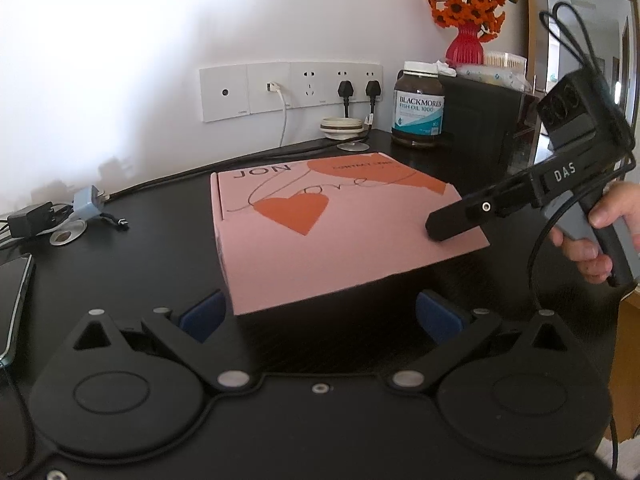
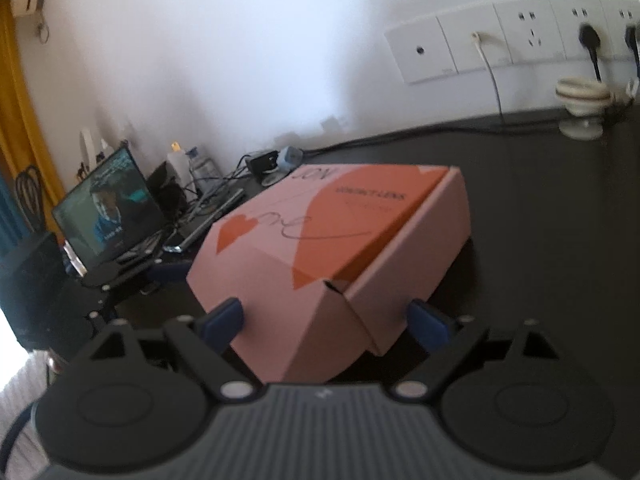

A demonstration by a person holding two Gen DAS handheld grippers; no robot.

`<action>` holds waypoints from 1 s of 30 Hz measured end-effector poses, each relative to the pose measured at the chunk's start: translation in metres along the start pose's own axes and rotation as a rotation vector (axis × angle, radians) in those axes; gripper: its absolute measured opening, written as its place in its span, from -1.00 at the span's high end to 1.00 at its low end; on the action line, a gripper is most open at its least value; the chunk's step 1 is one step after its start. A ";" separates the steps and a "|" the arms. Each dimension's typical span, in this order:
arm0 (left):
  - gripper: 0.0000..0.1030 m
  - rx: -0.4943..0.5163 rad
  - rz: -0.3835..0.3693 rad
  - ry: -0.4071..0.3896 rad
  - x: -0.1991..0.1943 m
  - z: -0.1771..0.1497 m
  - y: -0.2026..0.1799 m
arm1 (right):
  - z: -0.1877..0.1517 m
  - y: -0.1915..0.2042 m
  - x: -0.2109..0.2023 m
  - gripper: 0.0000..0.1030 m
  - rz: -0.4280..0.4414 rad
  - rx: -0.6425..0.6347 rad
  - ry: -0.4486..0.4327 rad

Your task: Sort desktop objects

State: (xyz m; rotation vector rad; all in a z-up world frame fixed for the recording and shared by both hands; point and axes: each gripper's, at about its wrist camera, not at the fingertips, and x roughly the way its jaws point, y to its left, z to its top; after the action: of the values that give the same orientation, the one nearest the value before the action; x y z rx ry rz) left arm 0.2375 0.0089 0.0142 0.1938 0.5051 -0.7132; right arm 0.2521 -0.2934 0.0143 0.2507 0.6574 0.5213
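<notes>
Both hand-held grippers are gaping open, the right hand-held gripper [image 2: 324, 318] nearer, straddling a corner of the pink box [image 2: 340, 240], the left hand-held gripper [image 1: 320, 314] sitting just short of it.

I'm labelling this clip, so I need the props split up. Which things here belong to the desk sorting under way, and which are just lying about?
In the job:
- pink box, flat on the black desk
- right hand-held gripper, open, at the box's near corner
- left hand-held gripper, open, near the box edge

Lying about:
- fish oil bottle
- red vase of orange flowers
- phone
- blue plug adapter
</notes>
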 end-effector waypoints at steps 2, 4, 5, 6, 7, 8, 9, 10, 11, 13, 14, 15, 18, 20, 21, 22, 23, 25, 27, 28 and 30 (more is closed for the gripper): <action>-1.00 -0.001 -0.004 -0.007 -0.001 0.000 0.001 | 0.000 -0.003 0.000 -0.74 0.007 0.016 -0.005; -1.00 -0.006 -0.011 -0.013 -0.003 0.001 0.002 | 0.000 -0.003 -0.001 -0.74 0.008 0.015 -0.007; -1.00 -0.011 -0.013 -0.017 -0.004 0.001 0.003 | 0.000 -0.003 -0.001 -0.74 0.010 0.012 -0.007; -1.00 -0.019 -0.012 -0.025 -0.005 0.002 0.004 | 0.000 -0.003 -0.002 -0.74 0.011 0.009 -0.008; -1.00 -0.028 -0.011 -0.034 -0.007 0.003 0.006 | 0.001 -0.002 -0.002 -0.74 0.012 0.007 -0.008; -1.00 -0.041 -0.009 -0.044 -0.008 0.004 0.008 | 0.001 -0.002 -0.001 -0.74 0.016 0.005 -0.007; -1.00 -0.059 -0.009 -0.056 -0.010 0.005 0.011 | 0.000 -0.002 -0.001 -0.74 0.022 0.004 -0.008; -1.00 -0.078 -0.006 -0.068 -0.012 0.006 0.014 | -0.001 -0.003 -0.001 -0.74 0.026 0.005 -0.012; -1.00 -0.098 0.001 -0.079 -0.013 0.007 0.016 | -0.001 -0.003 -0.001 -0.74 0.027 0.006 -0.017; -1.00 -0.137 0.014 -0.097 -0.015 0.011 0.021 | -0.002 -0.004 -0.001 -0.74 0.030 0.012 -0.030; -1.00 -0.158 0.023 -0.105 -0.015 0.012 0.023 | -0.003 -0.005 -0.002 -0.74 0.030 0.019 -0.040; -1.00 -0.178 0.033 -0.108 -0.015 0.015 0.026 | -0.003 -0.007 -0.003 -0.74 0.031 0.027 -0.051; -1.00 -0.217 0.049 -0.100 -0.011 0.021 0.031 | -0.006 -0.009 -0.007 -0.74 0.008 0.051 -0.089; -1.00 -0.238 0.051 -0.084 -0.006 0.026 0.037 | -0.008 -0.008 -0.009 -0.74 -0.024 0.049 -0.106; -1.00 -0.253 0.048 -0.074 -0.003 0.029 0.040 | -0.010 -0.007 -0.010 -0.74 -0.038 0.040 -0.111; -1.00 -0.269 0.042 -0.063 -0.001 0.032 0.043 | -0.011 -0.005 -0.011 -0.74 -0.047 0.031 -0.119; -1.00 -0.288 0.031 -0.050 0.002 0.035 0.047 | -0.012 -0.004 -0.011 -0.74 -0.055 0.023 -0.126; -1.00 -0.338 -0.005 -0.033 0.008 0.043 0.056 | -0.013 -0.001 -0.012 -0.74 -0.064 0.006 -0.133; -1.00 -0.384 -0.018 -0.043 0.011 0.048 0.064 | -0.015 0.000 -0.012 -0.74 -0.066 -0.009 -0.135; -1.00 -0.400 -0.015 -0.053 0.012 0.050 0.067 | -0.016 0.001 -0.011 -0.74 -0.063 -0.014 -0.134; -1.00 -0.410 -0.008 -0.065 0.014 0.052 0.071 | -0.016 0.002 -0.009 -0.75 -0.062 -0.022 -0.129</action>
State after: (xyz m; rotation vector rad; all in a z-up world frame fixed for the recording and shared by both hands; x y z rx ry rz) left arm 0.3138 0.0360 0.0520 -0.2149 0.5788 -0.6072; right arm 0.2350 -0.2960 0.0071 0.2409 0.5324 0.4490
